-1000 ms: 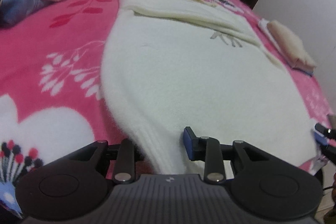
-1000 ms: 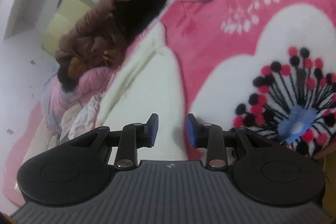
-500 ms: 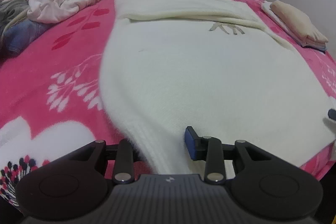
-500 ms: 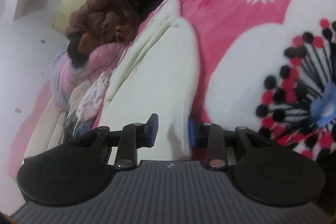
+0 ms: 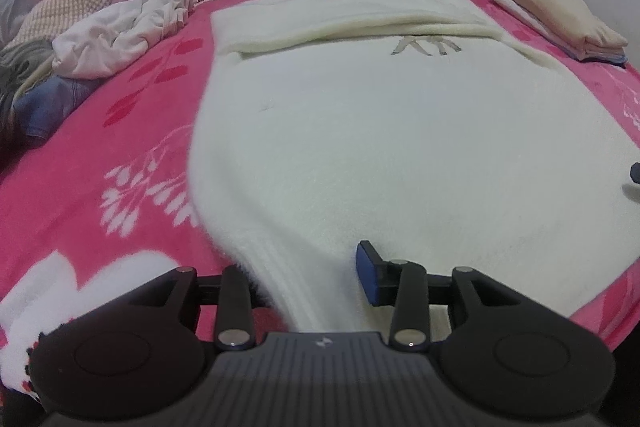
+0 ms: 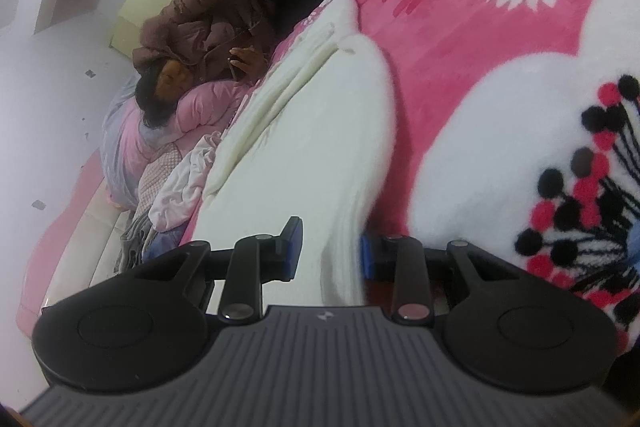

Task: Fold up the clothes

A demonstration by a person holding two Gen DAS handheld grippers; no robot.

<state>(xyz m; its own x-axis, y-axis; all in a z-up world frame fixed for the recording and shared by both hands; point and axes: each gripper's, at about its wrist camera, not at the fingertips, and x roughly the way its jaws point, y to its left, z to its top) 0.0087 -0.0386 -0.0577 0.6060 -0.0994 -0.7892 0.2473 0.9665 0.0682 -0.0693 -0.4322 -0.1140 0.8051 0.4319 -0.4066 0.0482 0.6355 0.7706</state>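
White sweater flat on pink blanket, long axis running away from both grippers toward collar at far end; ribbed hem nearest. Left gripper at hem's left corner, right gripper at hem's right corner, both equally near. Left jaws have just been opening, moderately apart, hem fabric between; left pad buried in knit, firm pinch unclear. Right jaws narrow, hem edge between, right pad touching fabric, left pad apart. Judgement: next, lift hem toward collar.
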